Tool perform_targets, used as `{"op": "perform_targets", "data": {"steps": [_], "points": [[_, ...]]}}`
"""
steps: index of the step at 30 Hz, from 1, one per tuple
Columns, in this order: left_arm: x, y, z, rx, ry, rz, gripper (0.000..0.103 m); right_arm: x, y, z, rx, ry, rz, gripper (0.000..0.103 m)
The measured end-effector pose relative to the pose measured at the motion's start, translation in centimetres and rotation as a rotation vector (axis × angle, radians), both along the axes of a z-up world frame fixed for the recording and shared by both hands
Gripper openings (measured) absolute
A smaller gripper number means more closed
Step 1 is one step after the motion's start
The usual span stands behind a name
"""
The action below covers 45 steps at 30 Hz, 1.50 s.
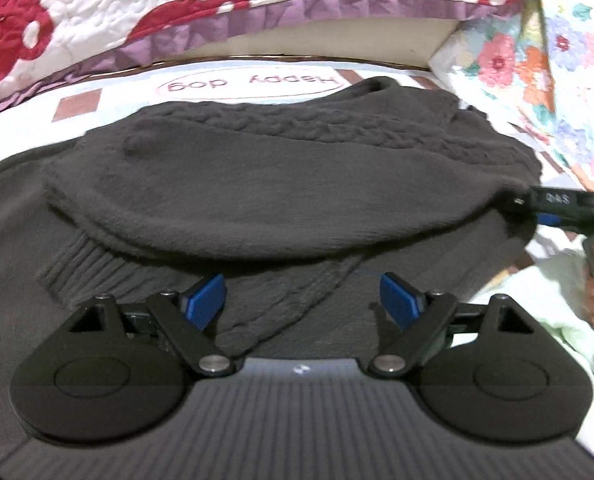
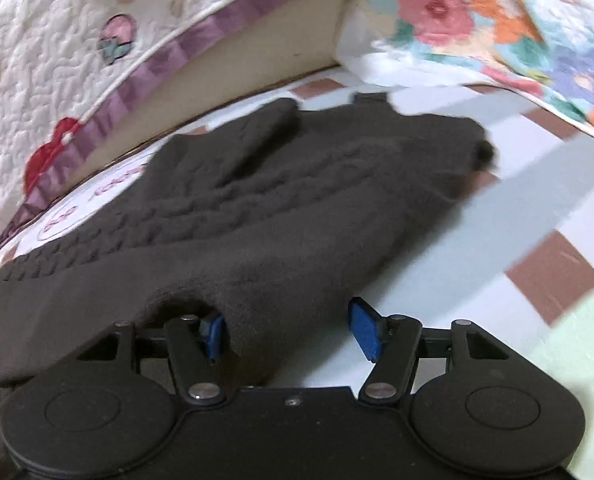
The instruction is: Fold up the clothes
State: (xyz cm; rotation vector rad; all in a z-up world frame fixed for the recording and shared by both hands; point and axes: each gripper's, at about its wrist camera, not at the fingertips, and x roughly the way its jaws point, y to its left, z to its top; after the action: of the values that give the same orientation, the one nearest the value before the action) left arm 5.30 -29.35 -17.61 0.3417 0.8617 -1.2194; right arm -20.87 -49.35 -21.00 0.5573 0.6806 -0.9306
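A dark grey-brown knitted sweater (image 1: 265, 184) lies partly folded on the bed sheet, with a cable-knit band across its far part. It also shows in the right wrist view (image 2: 257, 216). My left gripper (image 1: 303, 306) is open and empty, hovering low over the sweater's near ribbed hem. My right gripper (image 2: 289, 330) is open at the sweater's near right edge; the knit drapes over its left blue pad (image 2: 215, 330) and lies between the jaws. The right gripper also shows at the right in the left wrist view (image 1: 537, 210), at the sweater's edge.
The white sheet with brown squares (image 2: 497, 216) covers the bed. A quilt with red bears and a purple border (image 1: 97, 12) stands behind. A floral pillow (image 1: 557, 72) lies at the far right. A pale green cloth (image 2: 577, 352) lies near right.
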Motion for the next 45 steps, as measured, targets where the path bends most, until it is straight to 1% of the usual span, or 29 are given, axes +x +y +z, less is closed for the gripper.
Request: {"op": "perform_targets", "data": {"steps": [2,4,5,6,8,9,10,11,12,13,15,17,18,20,23,27,32,35,37,38,39,43,45], "points": [[-0.2,0.3,0.1,0.010,-0.001,-0.012,0.085,0.4,-0.2,0.2,-0.009,0.007,0.004,0.066],[-0.4,0.5,0.2,0.019,-0.002,-0.024,0.085,0.9,-0.4,0.3,-0.018,0.014,0.007,0.044],[-0.5,0.7,0.2,0.024,-0.003,-0.030,0.085,1.1,-0.5,0.4,-0.023,0.018,0.009,0.024],[-0.6,0.8,0.3,0.029,-0.003,-0.036,0.085,0.9,-0.3,0.9,-0.043,0.030,0.021,0.015],[-0.9,1.1,0.4,0.038,-0.004,-0.047,0.085,0.0,2.0,3.3,-0.142,0.127,0.094,0.012],[-0.9,1.1,0.3,0.060,0.000,-0.055,0.085,-0.4,3.3,4.6,-0.196,0.184,0.136,0.011],[-0.9,1.2,0.1,0.096,0.009,-0.063,0.085,-1.1,3.8,5.1,-0.199,0.216,0.144,0.011],[-0.9,1.2,0.0,0.132,0.018,-0.071,0.085,-1.7,3.1,4.6,-0.149,0.204,0.125,0.011],[-0.9,1.2,-0.1,0.150,0.027,-0.075,0.085,-2.3,2.1,3.7,-0.091,0.172,0.103,0.011],[-0.8,1.2,-0.2,0.150,0.035,-0.073,0.085,-2.5,1.2,2.7,-0.047,0.148,0.096,0.011],[-0.5,1.2,-0.3,0.151,0.053,-0.070,0.085,-2.4,0.6,0.9,-0.005,0.153,0.083,0.014],[-0.3,1.2,-0.4,0.151,0.070,-0.068,0.085,-2.6,0.9,0.2,0.024,0.153,0.072,0.015],[-0.2,1.2,-0.5,0.151,0.078,-0.066,0.085,-2.8,1.0,0.2,0.020,0.162,0.076,0.021],[0.0,1.2,-0.6,0.151,0.095,-0.063,0.085,-3.1,1.1,0.3,0.017,0.175,0.078,0.029],[0.3,1.2,-0.7,0.152,0.121,-0.059,0.085,-3.4,1.2,0.4,0.021,0.181,0.069,0.030],[0.7,1.2,-0.9,0.147,0.151,-0.056,0.085,-2.6,3.3,0.8,-0.082,0.235,0.134,0.030],[0.9,1.5,-0.1,0.101,0.128,-0.061,0.085,-4.8,3.6,3.3,-0.103,0.167,0.112,0.031],[1.2,1.9,0.7,0.050,0.098,-0.055,0.085,-6.4,3.5,5.0,-0.108,0.119,0.091,0.032],[1.4,2.3,1.6,0.011,0.073,-0.052,0.085,-7.4,3.5,6.1,-0.111,0.088,0.076,0.035],[1.6,2.4,1.8,0.005,0.062,-0.047,0.085,-7.9,3.5,6.6,-0.113,0.072,0.069,0.035],[1.7,2.5,1.7,0.010,0.056,-0.038,0.085,-8.5,3.5,7.2,-0.114,0.057,0.062,0.038],[2.3,2.9,1.5,0.028,0.032,-0.002,0.085,-10.5,3.4,9.4,-0.121,-0.006,0.034,0.040],[2.6,3.1,1.4,0.037,0.020,0.016,0.085,-11.3,2.5,10.4,-0.117,-0.025,0.027,0.041]]}}
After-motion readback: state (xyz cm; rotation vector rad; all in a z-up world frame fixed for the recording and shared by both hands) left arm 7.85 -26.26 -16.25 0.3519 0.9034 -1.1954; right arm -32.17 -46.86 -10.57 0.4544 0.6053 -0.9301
